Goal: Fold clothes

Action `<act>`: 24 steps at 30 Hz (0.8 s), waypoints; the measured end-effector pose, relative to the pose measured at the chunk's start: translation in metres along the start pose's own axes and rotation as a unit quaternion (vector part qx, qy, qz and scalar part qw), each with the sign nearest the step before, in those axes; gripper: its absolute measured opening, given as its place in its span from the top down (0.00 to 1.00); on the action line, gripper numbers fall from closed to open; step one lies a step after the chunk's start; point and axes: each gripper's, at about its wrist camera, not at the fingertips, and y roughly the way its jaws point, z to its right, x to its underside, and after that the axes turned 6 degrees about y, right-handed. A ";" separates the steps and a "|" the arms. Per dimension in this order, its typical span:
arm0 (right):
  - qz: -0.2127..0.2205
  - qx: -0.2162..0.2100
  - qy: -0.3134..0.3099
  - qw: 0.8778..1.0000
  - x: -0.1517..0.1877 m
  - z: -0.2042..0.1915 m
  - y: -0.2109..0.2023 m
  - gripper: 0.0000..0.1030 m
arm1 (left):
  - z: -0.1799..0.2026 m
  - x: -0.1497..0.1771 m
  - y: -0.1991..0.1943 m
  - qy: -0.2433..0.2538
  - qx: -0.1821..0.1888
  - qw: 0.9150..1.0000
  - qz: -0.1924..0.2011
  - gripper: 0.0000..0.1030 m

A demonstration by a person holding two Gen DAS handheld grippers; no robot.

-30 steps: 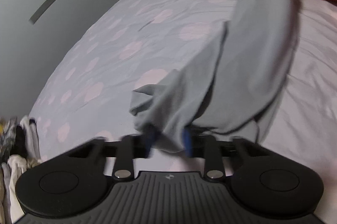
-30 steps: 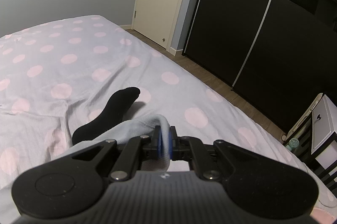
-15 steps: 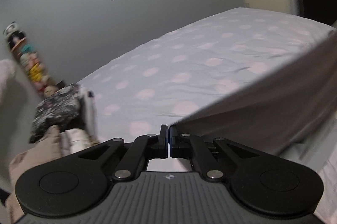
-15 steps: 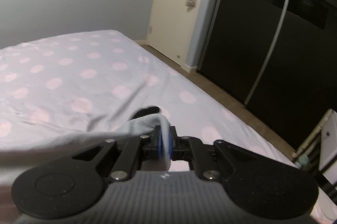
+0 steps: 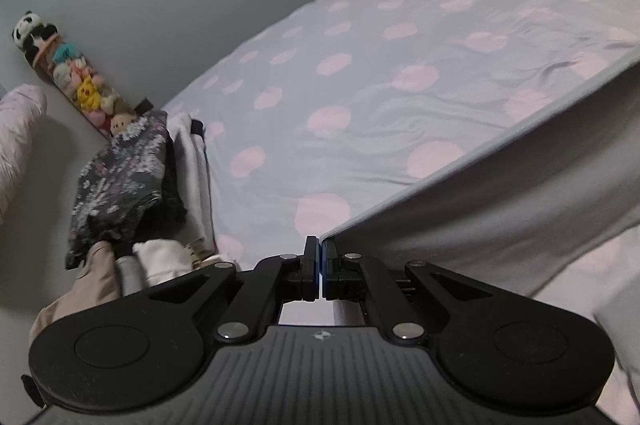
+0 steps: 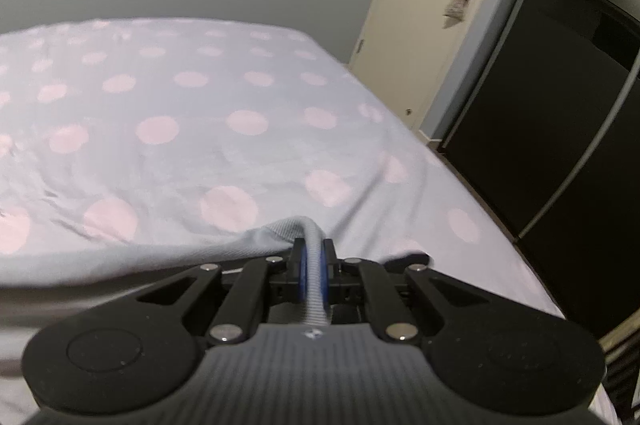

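Note:
A grey garment (image 5: 500, 193) is stretched taut in the air above the bed. My left gripper (image 5: 321, 245) is shut on one corner of it; the cloth runs away to the right in the left wrist view. My right gripper (image 6: 312, 250) is shut on a thicker ribbed edge of the same grey garment (image 6: 120, 265), which spreads to the left in the right wrist view. The black sock seen earlier is hidden.
The bed has a lilac cover with pink dots (image 5: 360, 73). A pile of clothes, with a dark floral piece (image 5: 116, 177) on top, lies at its left edge by a row of plush toys (image 5: 76, 77). A door (image 6: 432, 25) and dark wardrobe (image 6: 560, 105) stand right.
The left gripper closed on the garment's corner and both grippers rose and drew apart, pulling the crumpled cloth taut. The black sock went out of the right view.

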 end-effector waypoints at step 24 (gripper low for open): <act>-0.006 -0.047 0.097 0.994 -0.009 -0.020 0.094 0.54 | 0.000 -0.012 0.083 -0.042 -0.007 0.999 0.002 0.55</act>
